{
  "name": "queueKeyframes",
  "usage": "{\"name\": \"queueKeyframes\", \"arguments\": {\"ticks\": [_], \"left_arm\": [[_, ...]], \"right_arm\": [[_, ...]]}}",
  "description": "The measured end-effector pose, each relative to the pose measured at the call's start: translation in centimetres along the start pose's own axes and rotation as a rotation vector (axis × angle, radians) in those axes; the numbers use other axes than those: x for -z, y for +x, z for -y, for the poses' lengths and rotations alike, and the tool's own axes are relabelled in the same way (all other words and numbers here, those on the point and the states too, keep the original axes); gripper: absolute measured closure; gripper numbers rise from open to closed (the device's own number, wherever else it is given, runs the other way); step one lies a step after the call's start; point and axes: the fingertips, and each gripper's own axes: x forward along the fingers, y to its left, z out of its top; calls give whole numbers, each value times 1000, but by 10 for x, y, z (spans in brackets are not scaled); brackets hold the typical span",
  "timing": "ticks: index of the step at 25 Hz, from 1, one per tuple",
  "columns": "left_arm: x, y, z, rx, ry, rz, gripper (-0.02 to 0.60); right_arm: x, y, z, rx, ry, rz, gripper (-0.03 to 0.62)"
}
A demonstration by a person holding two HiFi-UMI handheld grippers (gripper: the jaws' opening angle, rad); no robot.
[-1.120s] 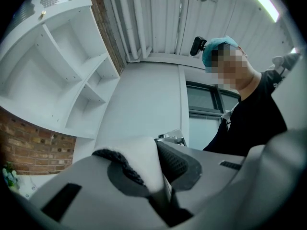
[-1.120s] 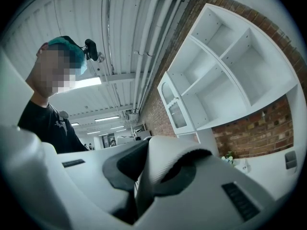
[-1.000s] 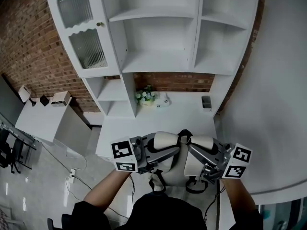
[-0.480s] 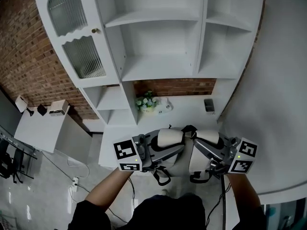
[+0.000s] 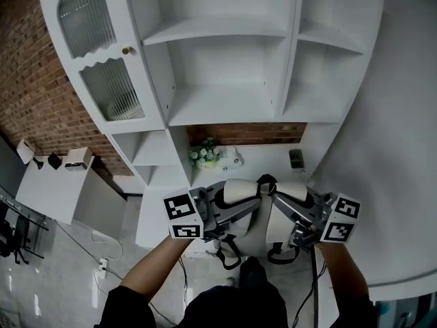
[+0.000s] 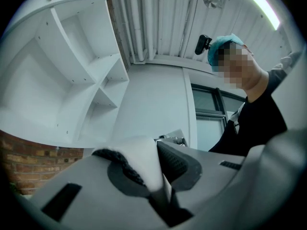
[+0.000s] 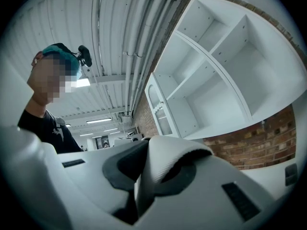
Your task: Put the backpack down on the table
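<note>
My left tongs [image 5: 229, 209] are nearly closed, pinching a white shoulder strap [image 6: 136, 159] with dark edging. The grip is only on a fold of padding, so a jolt could pull it free.

The white backpack [image 5: 274, 227] hangs in the air between both tongs, over the front edge of the tabletop [image 5: 263, 164], and its black loops dangle below that edge. I judge the main risk is lowering it too early. The loops could snag the edge, or the bag could land half on and tip off towards me.

My right tongs [image 5: 290, 209] are just as narrowly closed on the other strap [image 7: 168, 159]. If one side lets go first, the bag swings.

Pushing too deep has its own risk, because the flower pot [image 5: 203, 154] and a small dark object [image 5: 295, 158] stand at the back.
</note>
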Motion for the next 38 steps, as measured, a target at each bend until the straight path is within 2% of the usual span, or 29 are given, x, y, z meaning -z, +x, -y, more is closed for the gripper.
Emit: {"name": "queueKeyframes", "arguments": {"ticks": [14, 23, 33, 38], "left_arm": [[-22, 21, -86, -27, 39, 9, 520], [-24, 35, -144, -64, 59, 13, 520], [-6, 38, -186, -98, 37, 17, 520], [14, 39, -194, -106, -9, 6, 519]], "right_arm": [[-35, 23, 70, -49, -37, 0, 545], [-48, 38, 127, -53, -13, -1, 545], [-38, 46, 172, -76, 37, -7, 545], [-20, 44, 185, -75, 58, -34, 545]]}}
